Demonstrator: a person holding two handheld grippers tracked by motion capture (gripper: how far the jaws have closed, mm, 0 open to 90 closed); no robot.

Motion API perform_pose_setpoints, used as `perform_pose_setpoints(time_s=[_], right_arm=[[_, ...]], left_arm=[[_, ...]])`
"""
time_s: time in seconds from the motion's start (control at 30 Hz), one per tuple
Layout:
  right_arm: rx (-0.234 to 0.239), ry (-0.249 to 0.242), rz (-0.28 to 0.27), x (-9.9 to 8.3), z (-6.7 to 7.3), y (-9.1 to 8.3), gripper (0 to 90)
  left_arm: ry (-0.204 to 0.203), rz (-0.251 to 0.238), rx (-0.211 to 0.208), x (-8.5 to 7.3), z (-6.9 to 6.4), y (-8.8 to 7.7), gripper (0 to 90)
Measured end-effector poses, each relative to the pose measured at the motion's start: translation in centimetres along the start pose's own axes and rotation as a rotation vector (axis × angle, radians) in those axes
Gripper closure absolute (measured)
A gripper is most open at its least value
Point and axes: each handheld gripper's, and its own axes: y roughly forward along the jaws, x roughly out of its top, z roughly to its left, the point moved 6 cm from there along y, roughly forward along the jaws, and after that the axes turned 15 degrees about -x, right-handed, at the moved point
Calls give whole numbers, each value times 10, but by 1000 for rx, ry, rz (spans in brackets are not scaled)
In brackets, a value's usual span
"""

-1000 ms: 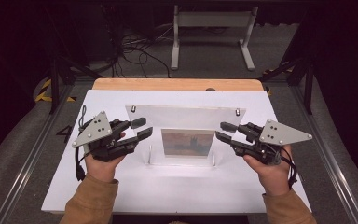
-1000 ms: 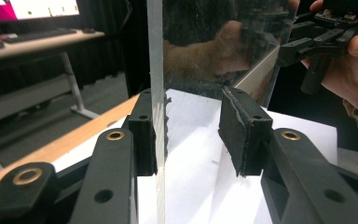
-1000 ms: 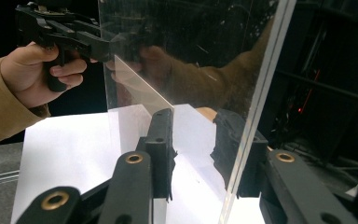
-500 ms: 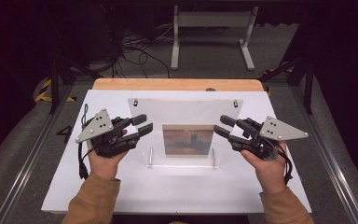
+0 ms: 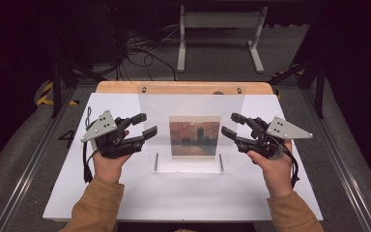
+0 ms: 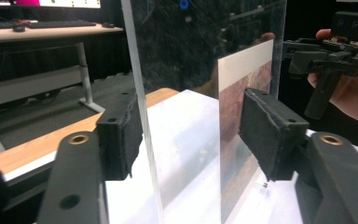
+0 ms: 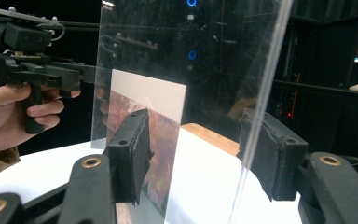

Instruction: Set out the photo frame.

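Clear acrylic frame [image 5: 192, 130] with a painting print [image 5: 194, 137] stands on the white table [image 5: 174, 193]. Left gripper [image 5: 144, 129] and right gripper [image 5: 232, 127] flank its edges level, jaws just opened off the pane.

I hold my left gripper [image 5: 147, 129] and right gripper [image 5: 228, 126] level, pointing inward toward each other. The jaws of both have just been opening, the pads pressing nothing.

Worktop: flat white rectangular board [image 5: 125, 193] with a pale wooden far edge
Directly on it: upright clear acrylic picture frame [image 5: 193, 104] holding a reddish painting print, standing mid-board
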Motion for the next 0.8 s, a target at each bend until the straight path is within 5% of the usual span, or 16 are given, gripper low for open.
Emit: perform_pose_setpoints(time_s=[0.4,0.7,0.8], right_arm=[[-35,17,-3,0,-11,-8,359],[-82,-52,99,3,-16,-34,302],[-116,-31,157,1,-20,-42,242]], left_arm=[[-37,28,18,-12,9,-2,309],[-5,98,64,-17,-2,-28,206],[-31,121,75,-26,-2,-35,194]])
